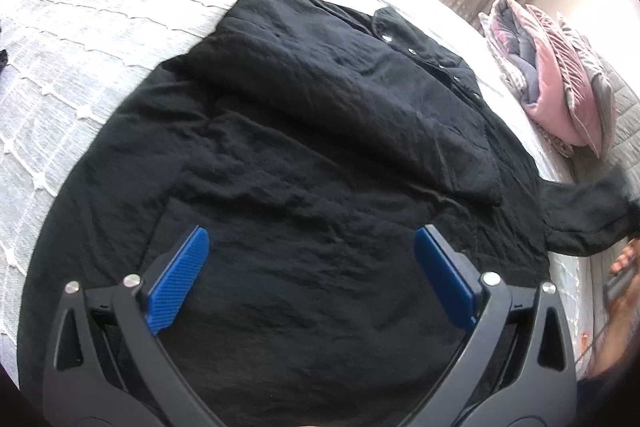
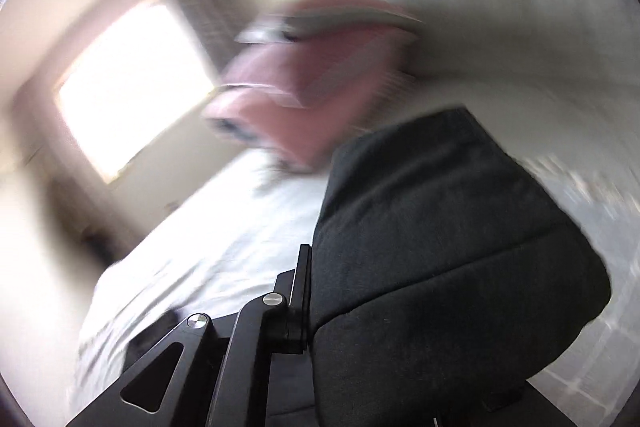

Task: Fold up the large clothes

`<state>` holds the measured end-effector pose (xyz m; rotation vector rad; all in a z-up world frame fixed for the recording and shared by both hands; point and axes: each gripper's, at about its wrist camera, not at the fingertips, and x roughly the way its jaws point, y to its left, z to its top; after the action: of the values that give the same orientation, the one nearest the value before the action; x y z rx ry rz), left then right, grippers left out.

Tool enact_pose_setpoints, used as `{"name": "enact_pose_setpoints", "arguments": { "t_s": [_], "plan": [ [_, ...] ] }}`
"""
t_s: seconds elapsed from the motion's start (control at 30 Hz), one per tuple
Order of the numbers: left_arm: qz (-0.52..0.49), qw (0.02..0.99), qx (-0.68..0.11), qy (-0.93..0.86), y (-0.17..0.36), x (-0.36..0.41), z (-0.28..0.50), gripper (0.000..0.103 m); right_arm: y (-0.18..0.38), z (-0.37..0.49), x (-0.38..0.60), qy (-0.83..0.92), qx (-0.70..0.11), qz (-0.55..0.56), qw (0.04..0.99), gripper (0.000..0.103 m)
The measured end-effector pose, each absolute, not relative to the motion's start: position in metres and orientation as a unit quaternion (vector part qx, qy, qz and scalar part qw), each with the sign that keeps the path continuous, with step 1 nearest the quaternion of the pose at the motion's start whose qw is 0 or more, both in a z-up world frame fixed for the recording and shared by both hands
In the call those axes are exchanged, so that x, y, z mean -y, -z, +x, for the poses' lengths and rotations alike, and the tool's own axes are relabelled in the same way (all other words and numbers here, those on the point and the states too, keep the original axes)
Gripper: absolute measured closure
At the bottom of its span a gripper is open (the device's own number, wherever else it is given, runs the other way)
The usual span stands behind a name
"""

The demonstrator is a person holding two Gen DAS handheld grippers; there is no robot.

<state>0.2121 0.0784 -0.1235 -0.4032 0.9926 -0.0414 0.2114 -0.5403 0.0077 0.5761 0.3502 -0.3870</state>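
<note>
Left gripper fingers wide apart, empty, over black shirt spread on bed. Right gripper clamped on sleeve; far finger hidden. Pink quilt nearby; right view blurred.

One black shirt, one folded pink quilt, one bed, two tools.

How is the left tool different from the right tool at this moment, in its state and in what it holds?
The left tool is wide open with both blue pads visible, and holds nothing; the right tool is shut on the sleeve, which hides its pads. The left tool hovers over the flat black jacket; the right tool's view is blurred by motion. Both have the same black frame.
</note>
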Motion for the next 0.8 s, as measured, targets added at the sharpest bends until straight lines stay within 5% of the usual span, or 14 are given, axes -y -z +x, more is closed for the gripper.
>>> {"name": "enact_pose_setpoints", "arguments": {
  "t_s": [0.2, 0.4, 0.53, 0.8],
  "plan": [
    [-0.219, 0.851, -0.475, 0.044, 0.12, -0.085, 0.213, 0.001, -0.032, 0.267, 0.383, 0.033, -0.209, 0.124, 0.97, 0.095],
    [-0.254, 0.839, -0.478, 0.055, 0.121, -0.096, 0.216, 0.001, 0.069, 0.312, 0.234, -0.055, -0.371, 0.011, 0.927, 0.088],
    [-0.27, 0.833, -0.479, 0.058, 0.121, -0.101, 0.217, 0.001, 0.128, 0.317, 0.209, -0.046, -0.426, 0.001, 0.904, 0.085],
    [-0.276, 0.832, -0.478, 0.06, 0.123, -0.101, 0.217, 0.001, 0.115, 0.31, 0.224, -0.067, -0.426, 0.061, 0.9, 0.073]
  ]
}}
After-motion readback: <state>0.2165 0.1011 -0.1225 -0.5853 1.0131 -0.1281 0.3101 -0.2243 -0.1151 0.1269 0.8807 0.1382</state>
